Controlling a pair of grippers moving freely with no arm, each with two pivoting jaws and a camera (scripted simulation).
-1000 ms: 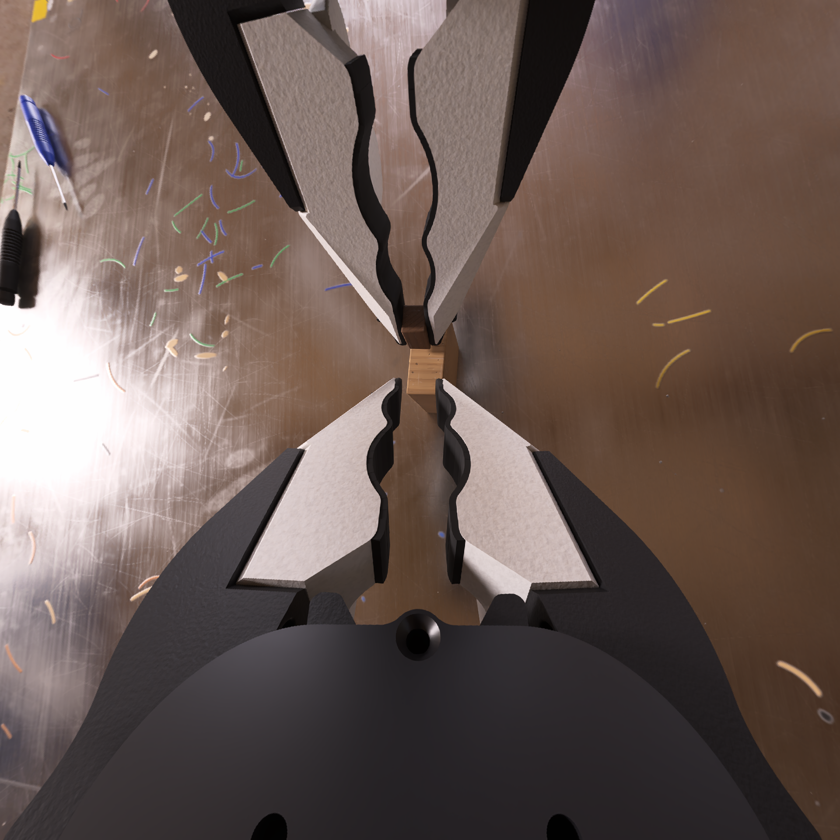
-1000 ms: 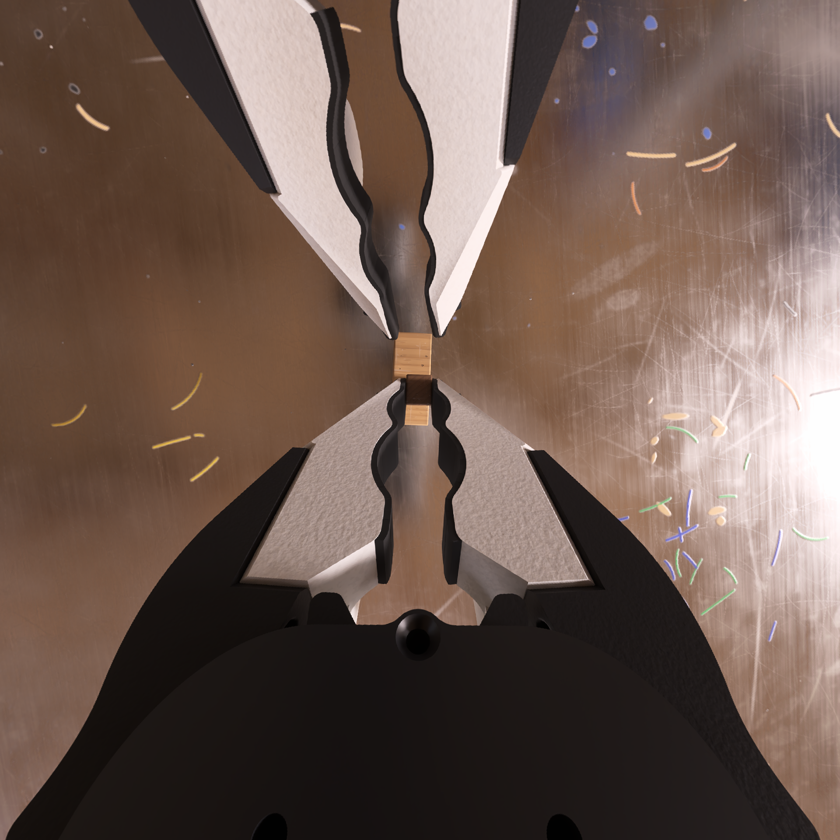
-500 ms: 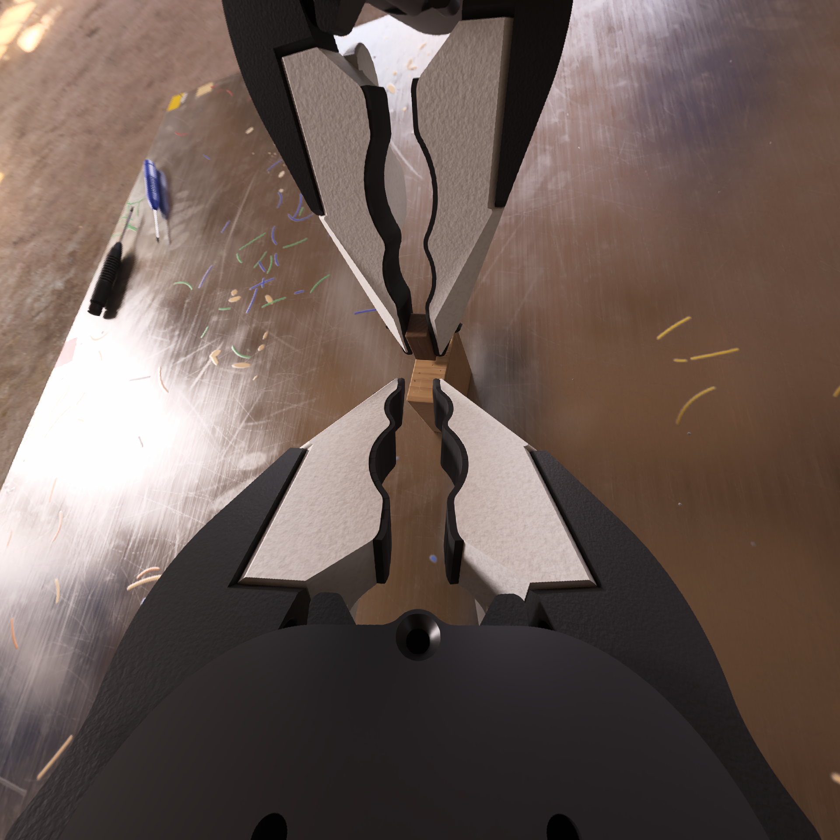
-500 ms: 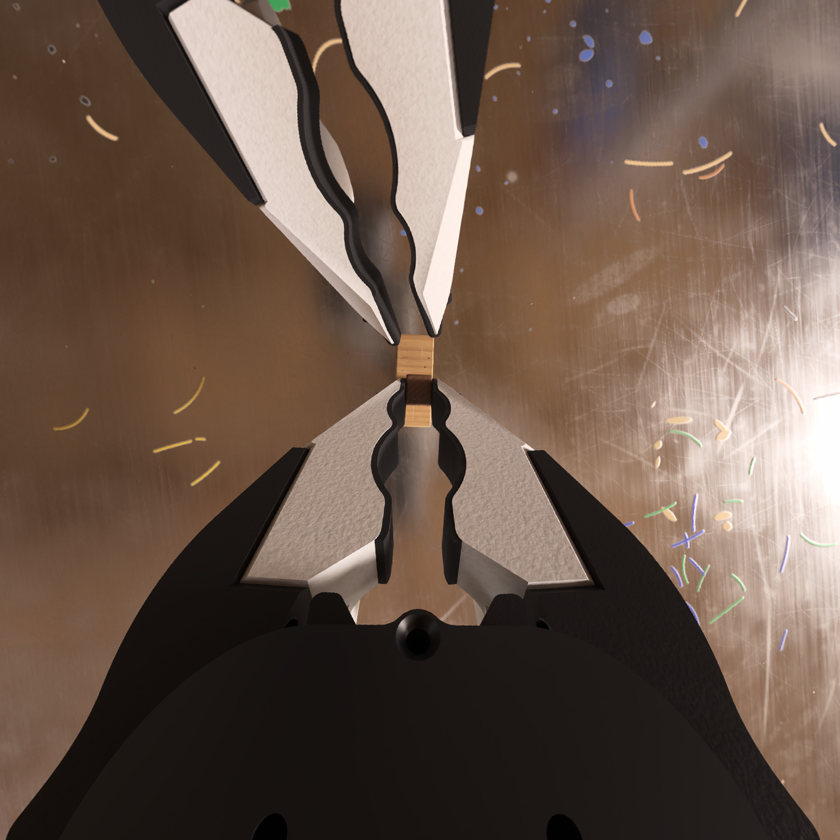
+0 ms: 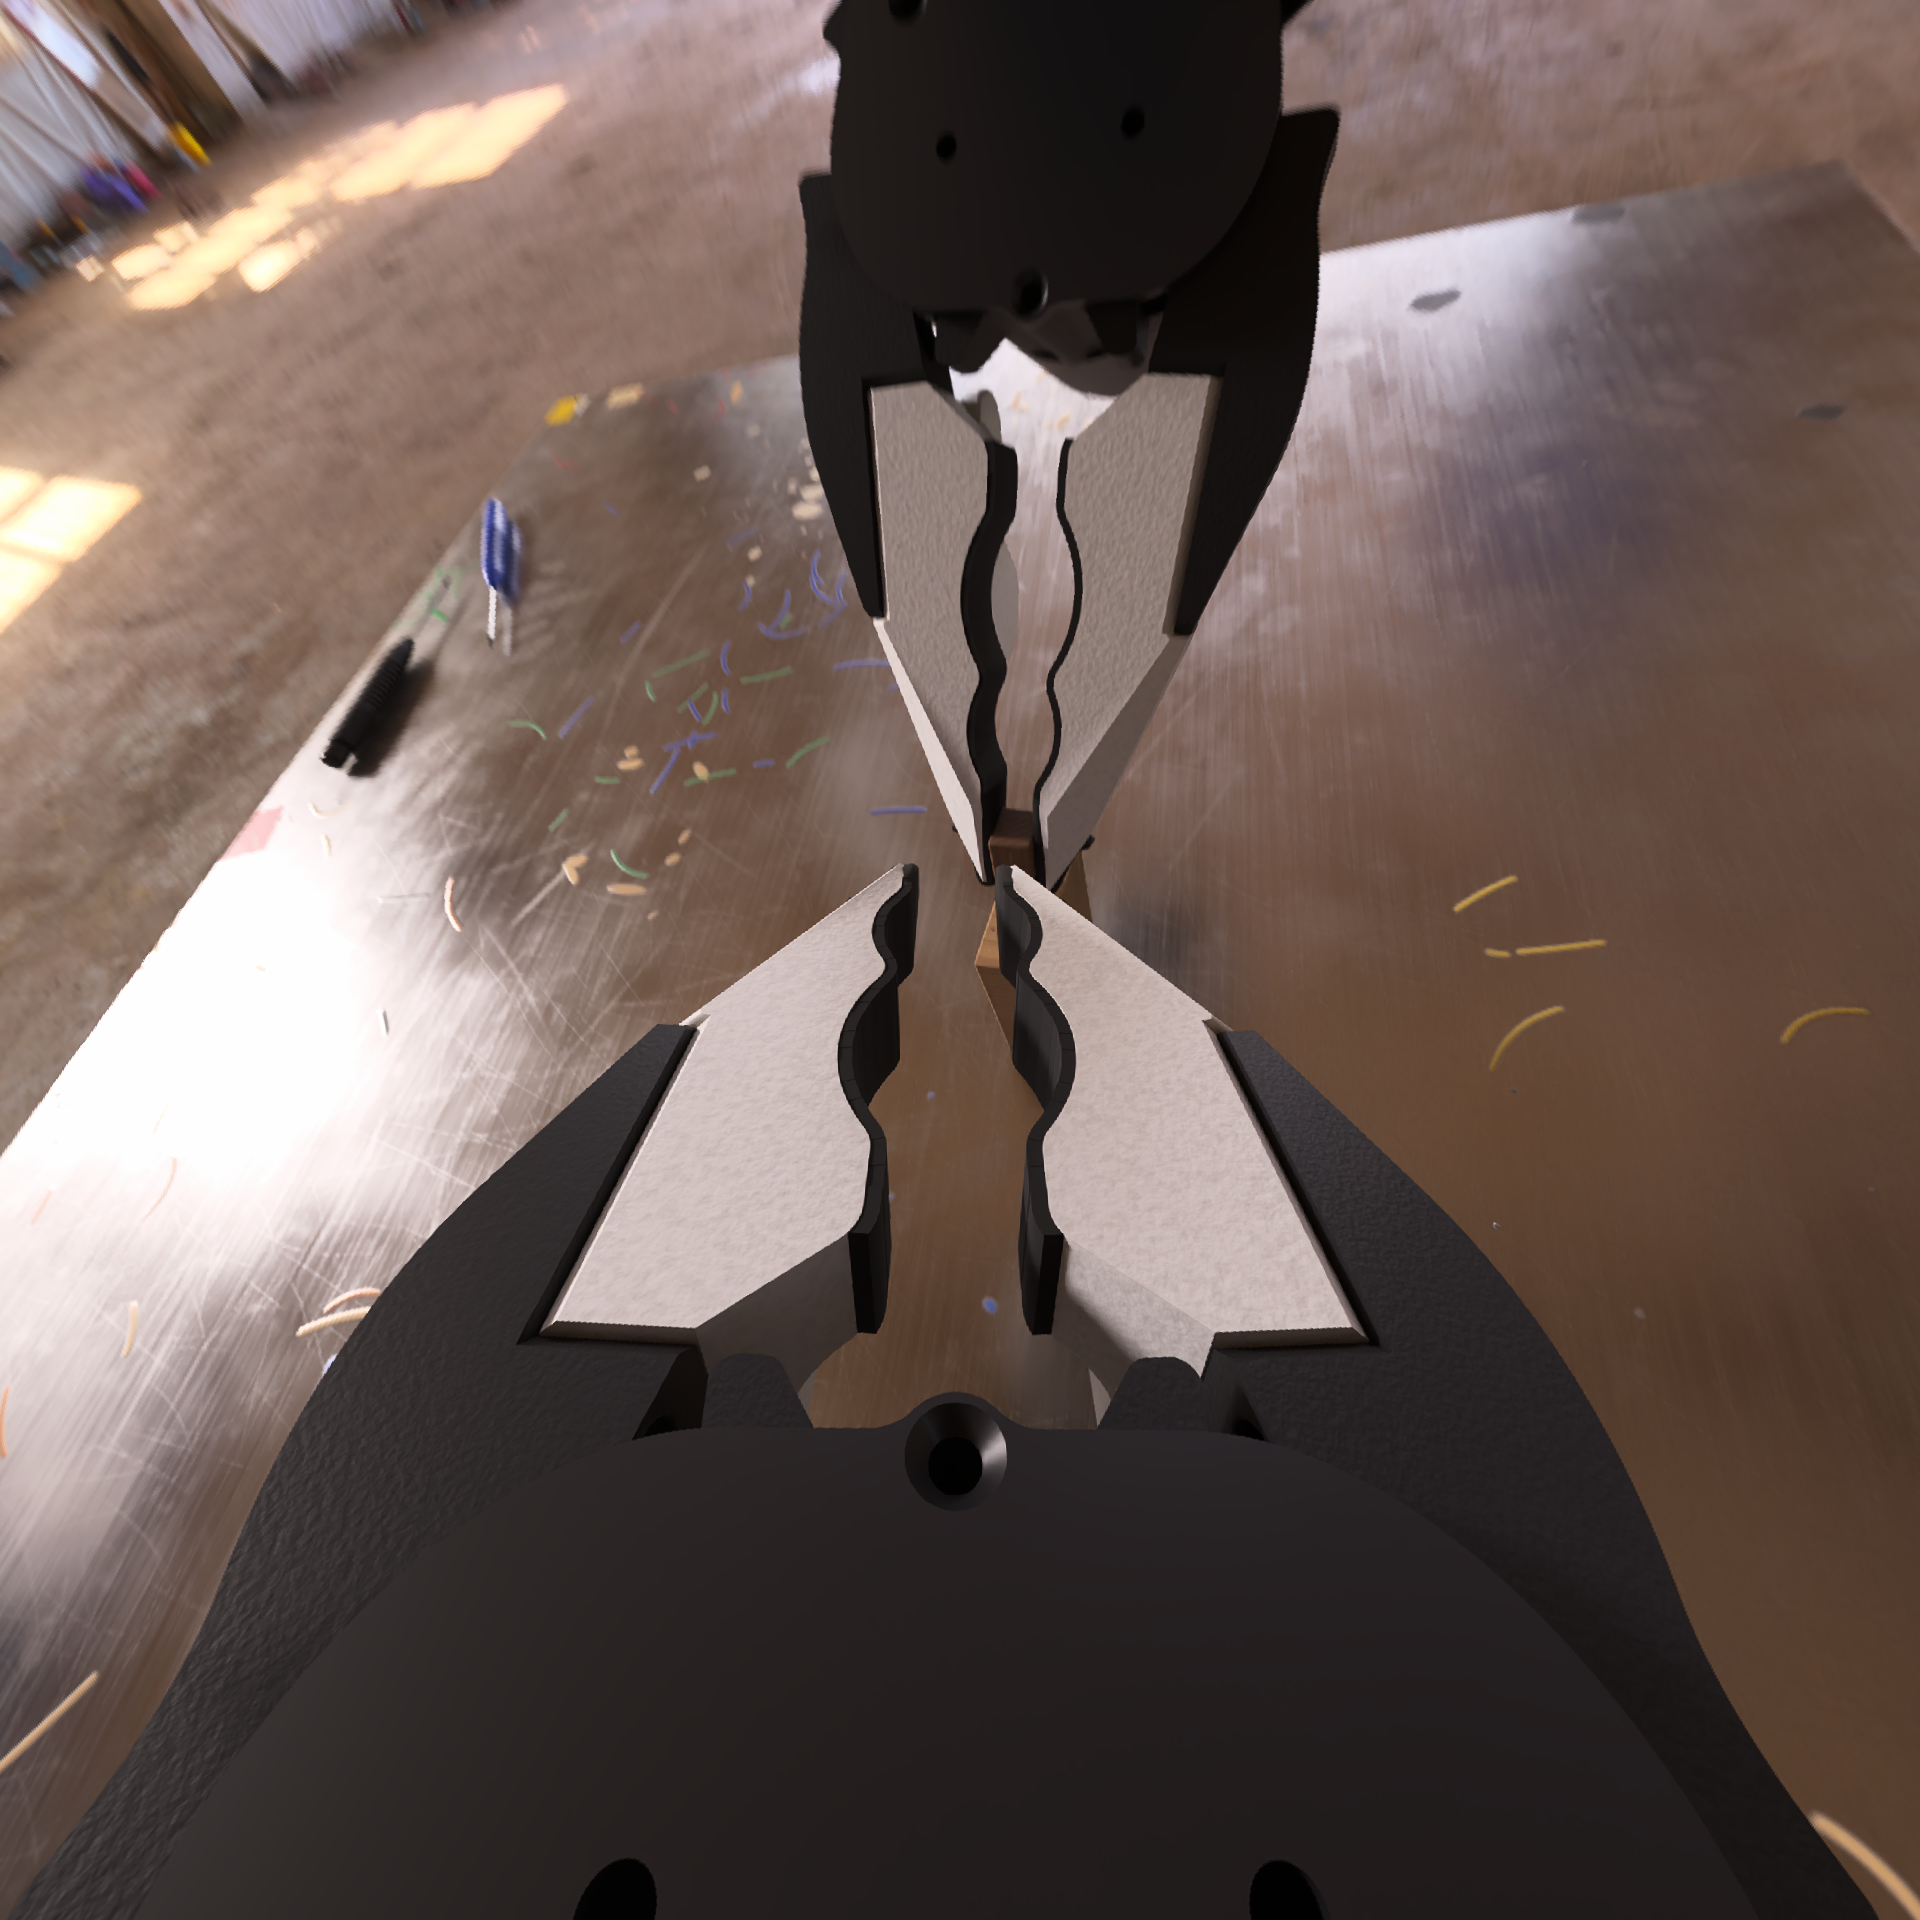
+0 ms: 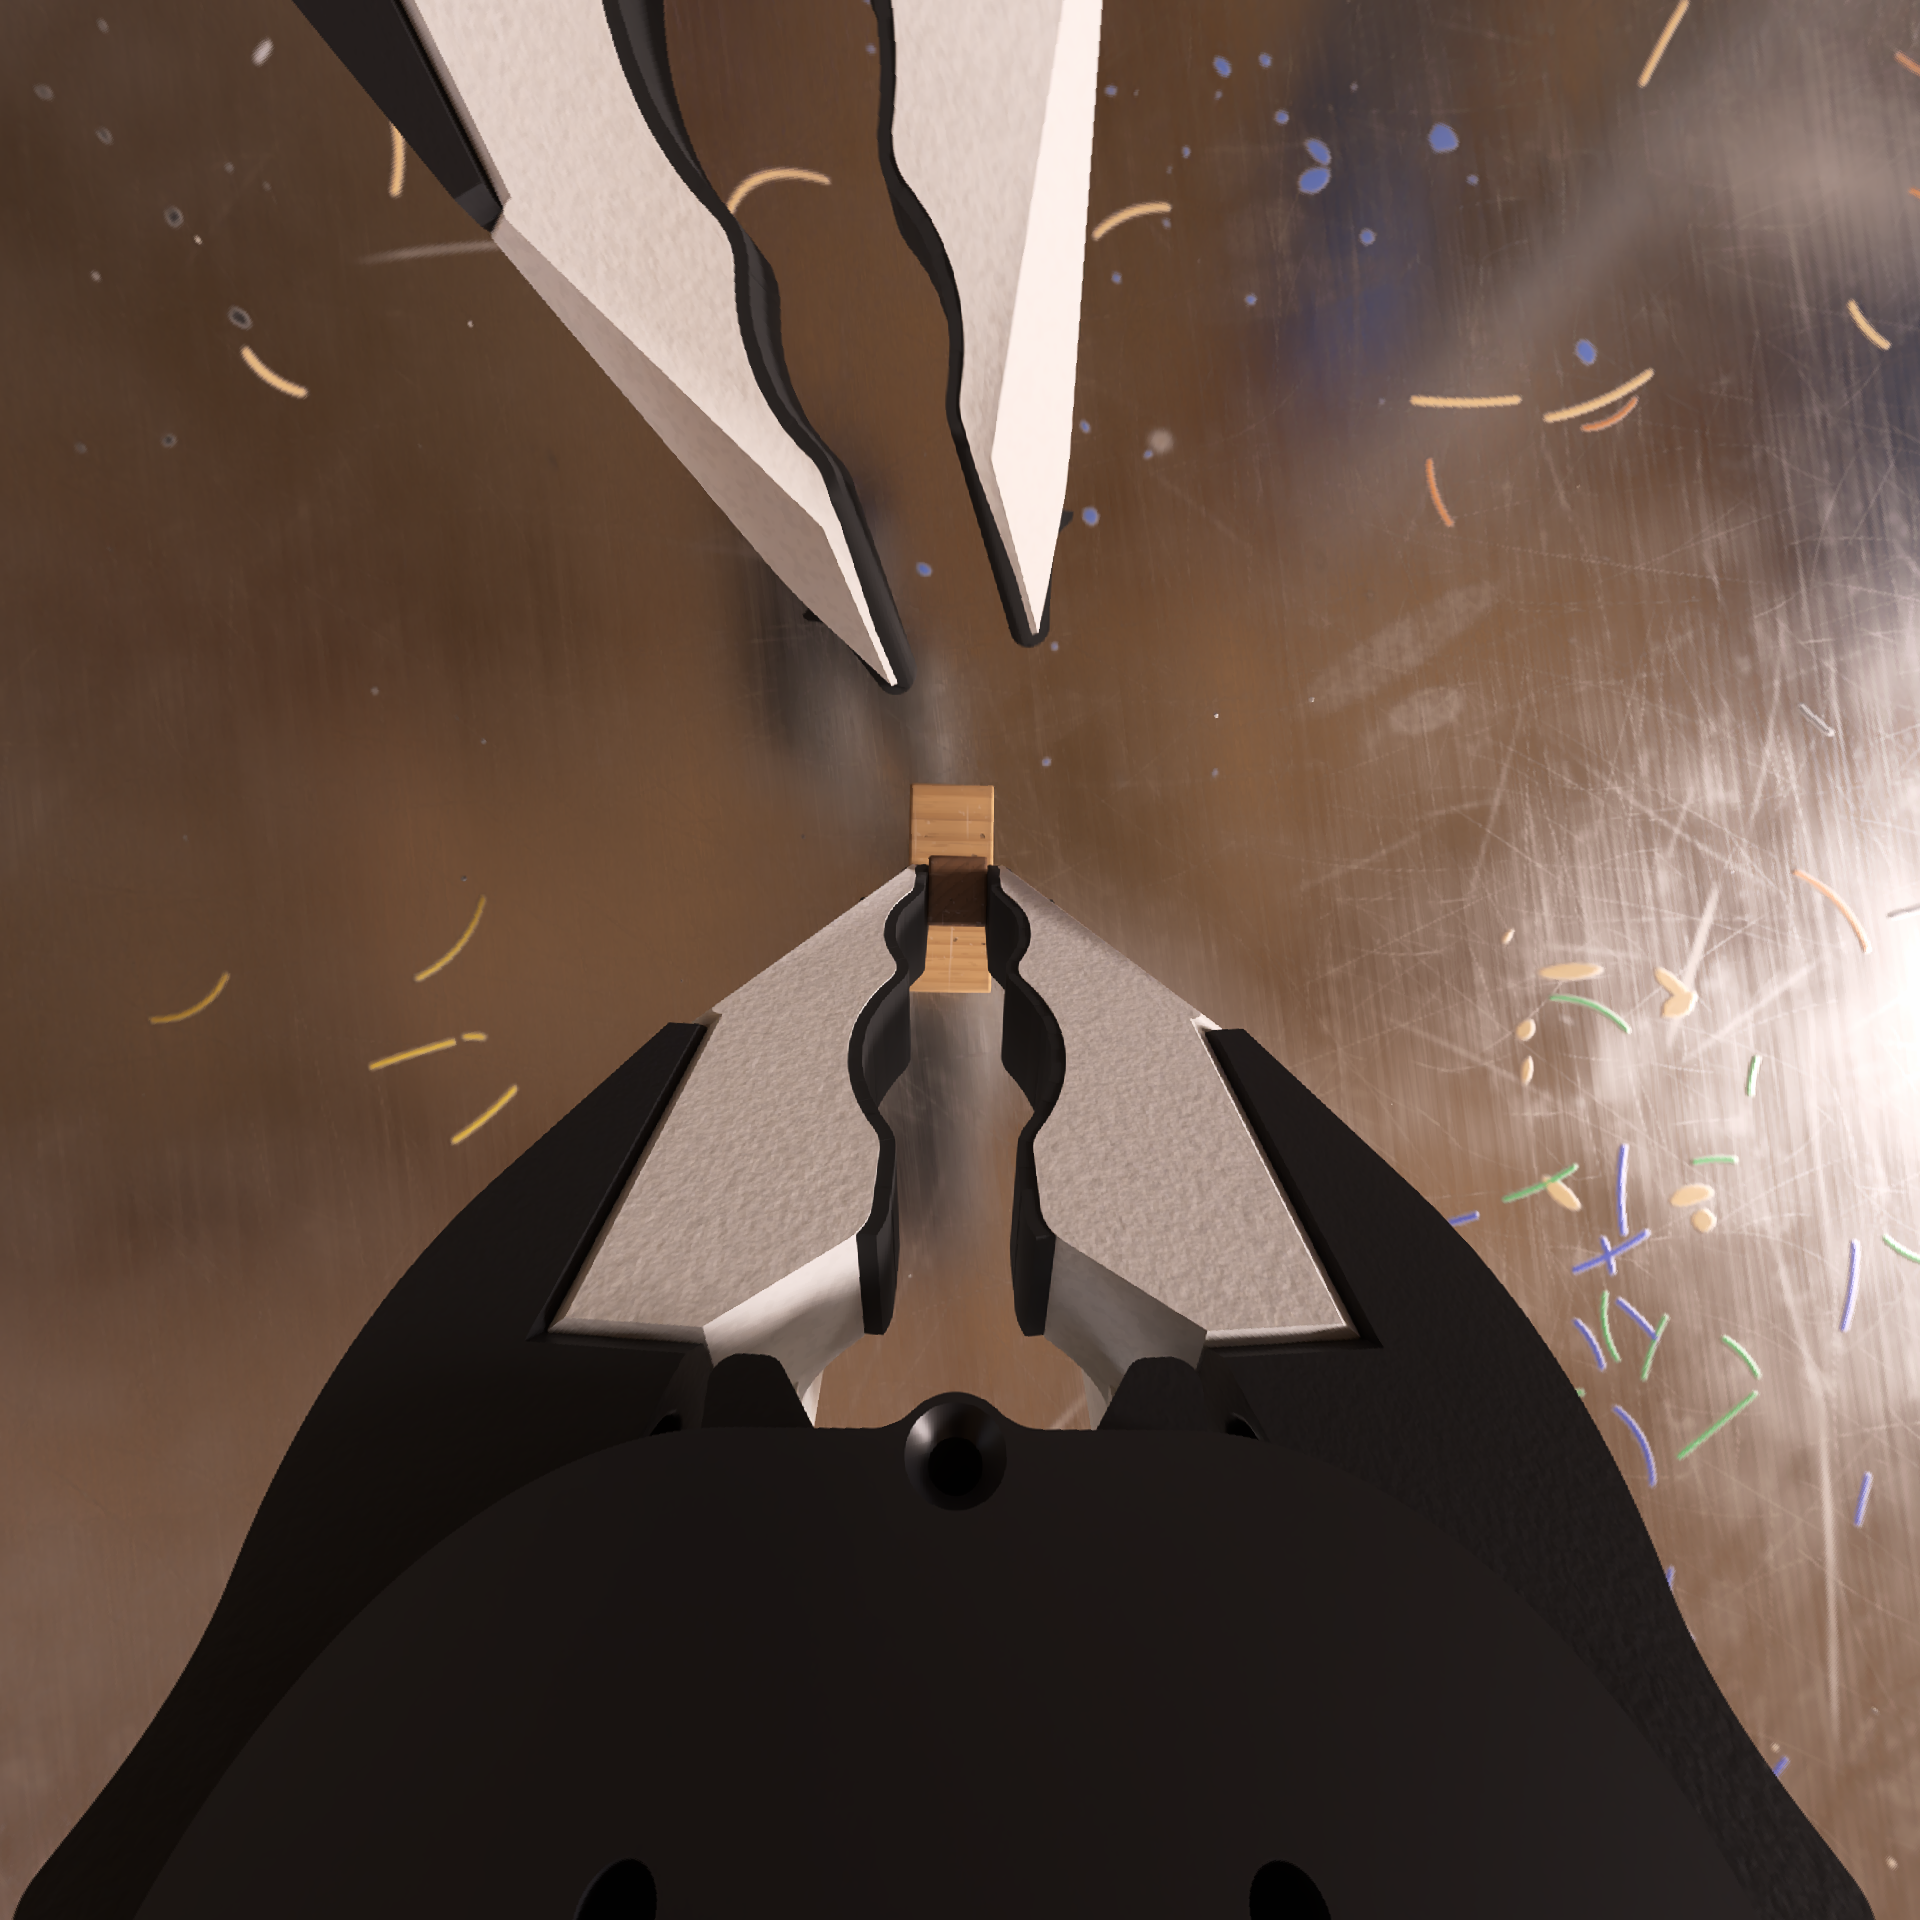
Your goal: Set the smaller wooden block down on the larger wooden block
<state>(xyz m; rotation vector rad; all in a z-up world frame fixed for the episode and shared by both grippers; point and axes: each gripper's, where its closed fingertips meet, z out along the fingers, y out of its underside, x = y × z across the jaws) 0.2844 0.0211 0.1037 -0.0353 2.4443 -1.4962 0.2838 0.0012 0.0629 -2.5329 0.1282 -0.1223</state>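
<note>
My right gripper (image 6: 956, 879) is shut on the smaller wooden block (image 6: 954, 961) at its fingertips. It holds the block right over the larger wooden block (image 6: 953, 826), which stands on the scratched metal table (image 6: 416, 727). I cannot tell if the two blocks touch. In the left wrist view the right gripper (image 5: 1013, 868) points down with the small block (image 5: 1010, 836) dark between its tips. The larger block (image 5: 992, 951) shows partly behind my left finger. My left gripper (image 5: 956, 875) is open and empty, a short way back from the blocks; it also shows in the right wrist view (image 6: 961, 655).
A blue pen-like tool (image 5: 499, 561) and a black-handled tool (image 5: 369, 712) lie near the table's left edge. Coloured shavings (image 5: 686, 727) are scattered left of the blocks, yellow ones (image 5: 1527, 945) to the right. Bare floor (image 5: 312, 312) lies beyond the table. Strong glare (image 6: 1860, 935) covers part of the surface.
My left gripper has pulled back and away from the larger block, and its view now takes in the table's far edge and floor. The right gripper still holds the small block over the larger one.
</note>
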